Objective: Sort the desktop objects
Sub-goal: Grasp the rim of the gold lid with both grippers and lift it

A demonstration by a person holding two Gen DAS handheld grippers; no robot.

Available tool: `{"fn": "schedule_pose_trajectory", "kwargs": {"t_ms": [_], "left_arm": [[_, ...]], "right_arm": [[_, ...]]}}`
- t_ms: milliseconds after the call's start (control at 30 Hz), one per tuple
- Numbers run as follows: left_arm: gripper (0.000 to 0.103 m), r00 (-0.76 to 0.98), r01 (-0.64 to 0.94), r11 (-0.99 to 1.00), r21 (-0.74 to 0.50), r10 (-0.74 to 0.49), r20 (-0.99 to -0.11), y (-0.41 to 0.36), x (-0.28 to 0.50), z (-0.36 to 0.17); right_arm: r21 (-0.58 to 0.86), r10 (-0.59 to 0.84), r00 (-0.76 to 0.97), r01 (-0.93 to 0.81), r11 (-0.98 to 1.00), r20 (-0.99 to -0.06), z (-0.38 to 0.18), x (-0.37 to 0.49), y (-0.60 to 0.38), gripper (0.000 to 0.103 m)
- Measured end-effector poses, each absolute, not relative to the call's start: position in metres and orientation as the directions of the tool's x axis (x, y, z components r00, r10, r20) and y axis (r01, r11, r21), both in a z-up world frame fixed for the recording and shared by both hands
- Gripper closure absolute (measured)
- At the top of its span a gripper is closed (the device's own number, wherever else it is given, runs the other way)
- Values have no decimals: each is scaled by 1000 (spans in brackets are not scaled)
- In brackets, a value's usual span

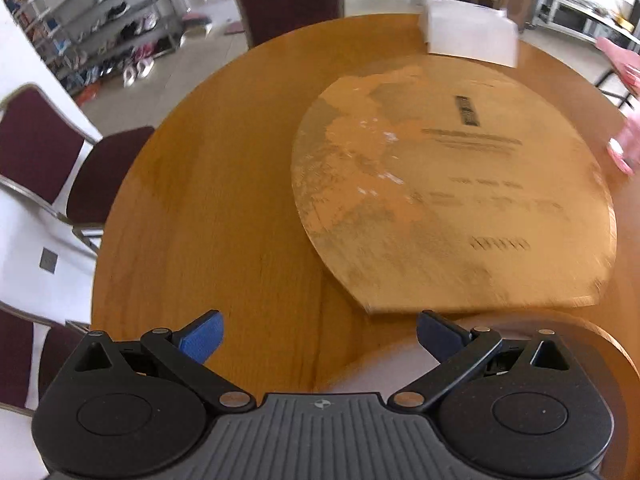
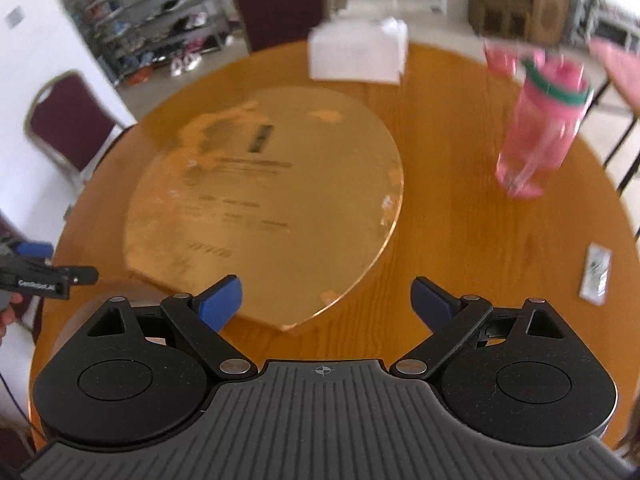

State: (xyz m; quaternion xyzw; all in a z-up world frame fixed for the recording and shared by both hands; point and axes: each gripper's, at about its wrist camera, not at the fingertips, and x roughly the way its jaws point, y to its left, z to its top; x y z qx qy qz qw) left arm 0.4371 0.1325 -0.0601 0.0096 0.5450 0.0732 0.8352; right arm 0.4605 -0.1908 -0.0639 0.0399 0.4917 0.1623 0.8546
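On a round wooden table (image 2: 460, 208) lies a round glass turntable (image 2: 264, 200), also seen in the left wrist view as the turntable (image 1: 452, 200). A pink water bottle (image 2: 540, 128) with a green-rimmed lid stands at the right. A white box (image 2: 356, 54) sits at the far edge, the same box (image 1: 472, 34) in the left view. A small white packet (image 2: 596, 274) lies near the right edge. My left gripper (image 1: 318, 338) is open over bare wood. My right gripper (image 2: 326, 302) is open above the turntable's near edge. Nothing is between either pair of fingers.
A brown roll, apparently tape (image 1: 560, 344), lies just right of the left gripper. Maroon chairs (image 1: 48, 160) ring the table; one chair (image 2: 280, 4) stands at the far side. Shoe racks (image 1: 112, 28) line the back wall. The left gripper (image 2: 40, 268) shows at the right view's left edge.
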Motion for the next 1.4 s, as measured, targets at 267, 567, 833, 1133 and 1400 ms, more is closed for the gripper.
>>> {"fn": "schedule_pose_trajectory", "kwargs": {"t_ms": [267,567,833,1133,1400], "left_arm": [[1,383,-185,980,-72,4,-924,161,486,-84],[0,421,-213,965,-151,-49,-906,172,528,-106],[0,485,-219,943,-249,-116,-867,182,536,-111],[0,531,-248,920,-302,-132,-837,185,521,-115],[2,512,-258,919,-299,-132,-849,183,521,-111]], "right_arm": [[350,342,500,-82,933,-796,-116,508,-203,8],[366,351,499,-70,928,-792,-150,561,-203,8],[463,453,465,-100,881,-761,-169,581,-200,5],[452,463,489,-150,879,-739,-176,581,-196,0],[430,423,494,-106,897,-760,-172,584,-189,4]]}}
